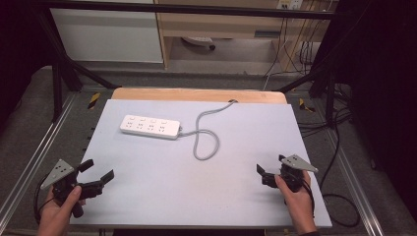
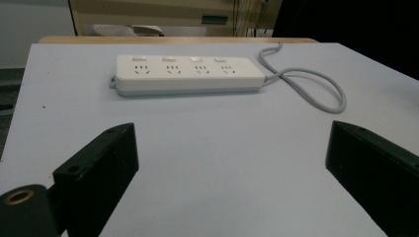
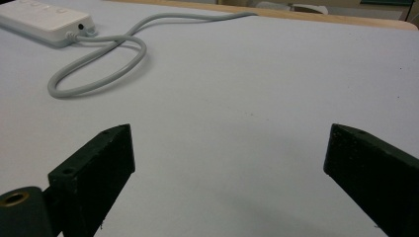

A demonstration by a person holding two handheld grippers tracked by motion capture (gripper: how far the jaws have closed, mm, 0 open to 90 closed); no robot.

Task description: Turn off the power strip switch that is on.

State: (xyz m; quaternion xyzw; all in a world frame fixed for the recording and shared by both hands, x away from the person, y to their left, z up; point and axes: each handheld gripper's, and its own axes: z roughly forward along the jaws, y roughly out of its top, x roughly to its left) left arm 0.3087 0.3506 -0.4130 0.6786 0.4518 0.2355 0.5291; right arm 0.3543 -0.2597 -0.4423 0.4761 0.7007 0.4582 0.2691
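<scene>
The left gripper hangs over the near left corner of the counter, its fingers spread wide with nothing between them. It looks straight at the strip, which lies well apart from it on the far left part of the counter.

The step in hand seems to be the approach to the strip. To do it well, the left gripper should go forward low and level, keep its fingers spread, and line them up across the strip's narrow width, since the length looks too great to span. Taking it near the middle should keep it from swinging.

In the high view the strip lies flat, sockets up, its long axis running left to right and dipping slightly toward the near side at the right end. That right end points at the cable, which leaves it, curls in a loop toward the near edge and runs off over the far edge.

The right gripper waits near the right front edge, fingers also spread and empty, well apart from the loop. It could steady the cable so it does not drag.
</scene>
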